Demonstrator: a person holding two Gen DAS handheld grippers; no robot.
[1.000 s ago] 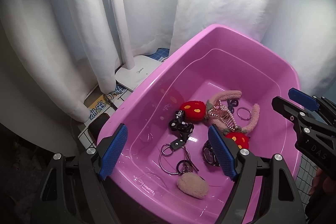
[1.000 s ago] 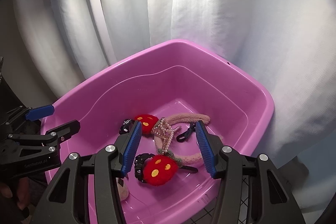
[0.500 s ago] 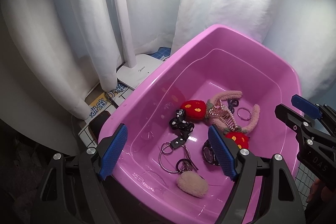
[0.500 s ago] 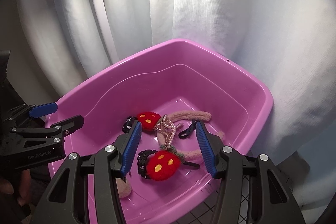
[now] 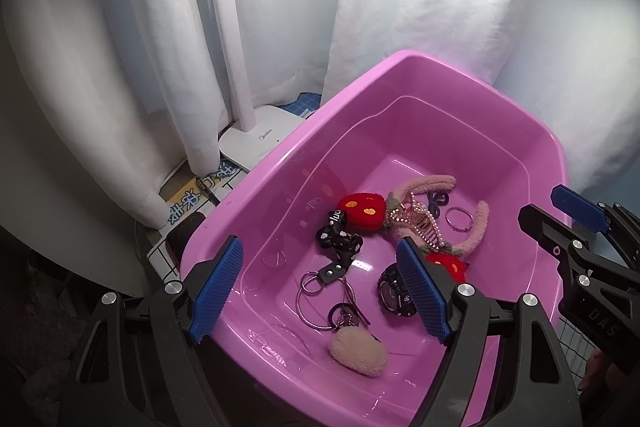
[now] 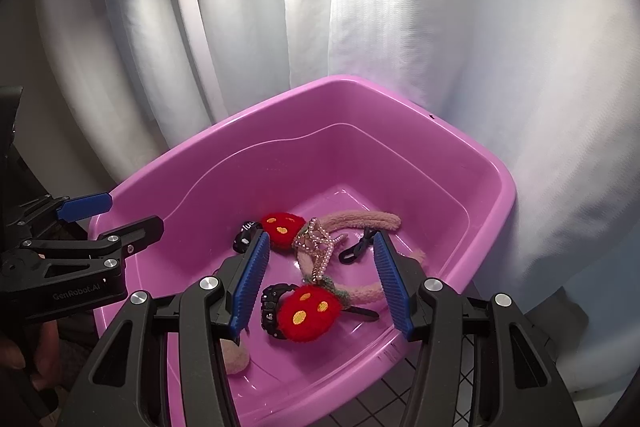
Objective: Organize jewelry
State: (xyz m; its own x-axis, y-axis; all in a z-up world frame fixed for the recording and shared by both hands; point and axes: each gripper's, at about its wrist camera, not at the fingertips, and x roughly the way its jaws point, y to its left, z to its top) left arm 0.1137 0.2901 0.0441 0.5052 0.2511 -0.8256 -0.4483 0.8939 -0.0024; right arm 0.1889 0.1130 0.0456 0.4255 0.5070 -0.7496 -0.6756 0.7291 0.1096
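My left gripper hangs over the near-left part of the tub, fingers spread wide with nothing between them. Just ahead of its pads lie the key rings with the beige pom-pom nearest me, and the black strap a little farther on. Beyond that sits one red plush, and past the right pad the black watch.

Toward my right gripper, also spread and empty above the tub's near side, I see the pearl clip straight ahead between the pads, the second red plush just under them with the watch touching its left edge, and the pink headband curving beyond. A small black clasp lies next to the right pad.

As I judge it, everything is gathered in the one tub, tangled in a heap. I can't see any pieces outside it, nor any second container. If sorting is meant, none shows yet; if collecting was the goal, it looks close to finished.
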